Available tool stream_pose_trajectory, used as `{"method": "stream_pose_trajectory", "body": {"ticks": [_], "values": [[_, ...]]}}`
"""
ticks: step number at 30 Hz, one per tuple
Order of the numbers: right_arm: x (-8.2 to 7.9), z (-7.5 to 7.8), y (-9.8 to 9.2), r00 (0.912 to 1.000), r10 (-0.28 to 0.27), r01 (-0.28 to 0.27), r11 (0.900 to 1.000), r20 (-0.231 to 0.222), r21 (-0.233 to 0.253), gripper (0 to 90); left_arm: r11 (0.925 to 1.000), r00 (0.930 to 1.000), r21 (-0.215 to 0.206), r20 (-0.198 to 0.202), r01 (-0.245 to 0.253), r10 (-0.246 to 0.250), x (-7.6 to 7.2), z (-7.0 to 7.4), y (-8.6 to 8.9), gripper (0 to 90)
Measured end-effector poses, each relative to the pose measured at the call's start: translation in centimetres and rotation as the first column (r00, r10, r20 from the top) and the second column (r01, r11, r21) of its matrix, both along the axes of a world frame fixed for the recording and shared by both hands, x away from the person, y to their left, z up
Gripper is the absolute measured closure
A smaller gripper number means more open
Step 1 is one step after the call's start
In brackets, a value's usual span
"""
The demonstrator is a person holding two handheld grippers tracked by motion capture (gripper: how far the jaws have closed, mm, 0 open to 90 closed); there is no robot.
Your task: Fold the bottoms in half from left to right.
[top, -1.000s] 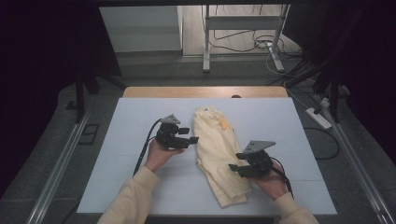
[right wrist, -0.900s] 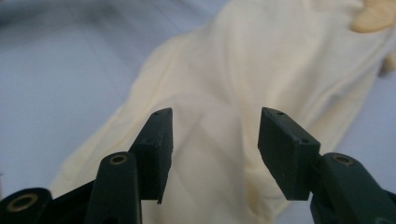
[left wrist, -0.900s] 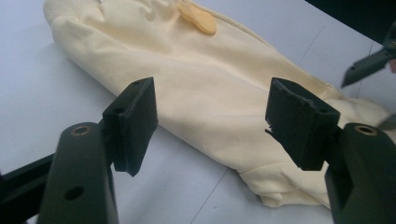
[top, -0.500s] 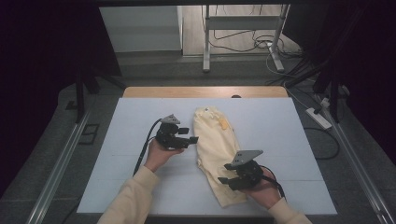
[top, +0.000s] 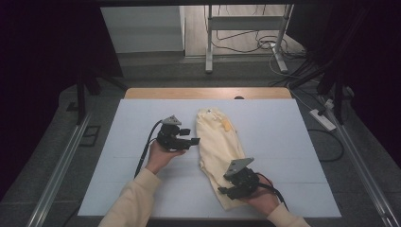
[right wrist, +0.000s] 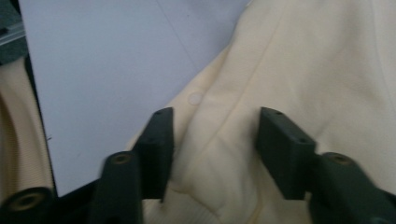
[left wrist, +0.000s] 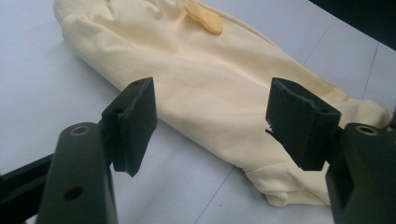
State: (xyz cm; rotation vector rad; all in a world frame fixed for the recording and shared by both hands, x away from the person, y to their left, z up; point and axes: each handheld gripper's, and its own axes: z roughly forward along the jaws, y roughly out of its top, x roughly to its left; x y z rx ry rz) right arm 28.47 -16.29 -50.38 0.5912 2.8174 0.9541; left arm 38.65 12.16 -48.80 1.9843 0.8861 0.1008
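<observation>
A pale yellow folded garment (top: 217, 142) lies lengthwise on the white table sheet (top: 283, 137), with a small darker yellow tag (top: 227, 125) near its far end. My left gripper (top: 195, 141) hovers just left of the garment's middle, jaws open and pointed at the cloth (left wrist: 210, 84). My right gripper (top: 223, 191) sits over the garment's near end, open, its jaws straddling a fold of the fabric (right wrist: 219, 135) beside a small button (right wrist: 195, 98). Nothing is clamped in either one.
The white sheet covers a wooden table (top: 208, 92) whose far edge shows. Beyond it stand a metal stand (top: 246, 33) and floor cables (top: 265, 45). A power strip (top: 322, 119) lies on the floor to the right. A metal rail (top: 61, 165) runs along the left.
My right gripper has moved toward the person and slightly left, down to the garment's near end. The left gripper has stayed where it was.
</observation>
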Motion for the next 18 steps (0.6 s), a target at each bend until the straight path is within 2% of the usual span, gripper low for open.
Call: {"method": "stream_pose_trajectory", "body": {"ticks": [2, 6, 10, 14, 16, 18], "values": [[0.1, 0.1, -0.1, 0.9996, 0.004, -0.004, 1.0, -0.028, 0.006, 64.0, 1.0, 1.0, 0.002, 0.001, 0.001, -0.001, 0.0, 0.0, 0.0, 32.7], [0.1, 0.3, -0.2, 0.9993, 0.009, -0.008, 1.0, -0.035, 0.02, 76.6, 0.9999, 0.9999, 0.011, 0.006, 0.008, -0.008, 0.0, 0.0, -0.3, 32.7], [-0.1, 0.7, -0.3, 0.9994, 0.018, -0.017, 0.999, -0.03, 0.041, 80.0, 0.9998, 0.9999, 0.013, 0.007, 0.012, -0.013, 0.0, 0.0, -0.4, 32.4], [-0.7, 1.7, 0.1, 0.9987, 0.049, -0.048, 0.995, -0.013, 0.092, 80.7, 0.9999, 0.9999, 0.009, 0.008, 0.008, -0.009, -0.1, 0.1, -0.3, 32.2], [-1.1, 1.8, 0.5, 0.9975, 0.069, -0.068, 0.993, -0.01, 0.094, 80.6, 1.0, 1.0, 0.005, 0.008, 0.005, -0.005, -0.1, 0.1, -0.3, 32.1], [-1.3, 1.4, 0.9, 0.9965, 0.083, -0.082, 0.994, -0.008, 0.075, 80.1, 1.0, 1.0, 0.003, 0.009, 0.004, -0.004, -0.1, 0.2, -0.2, 32.0]]}}
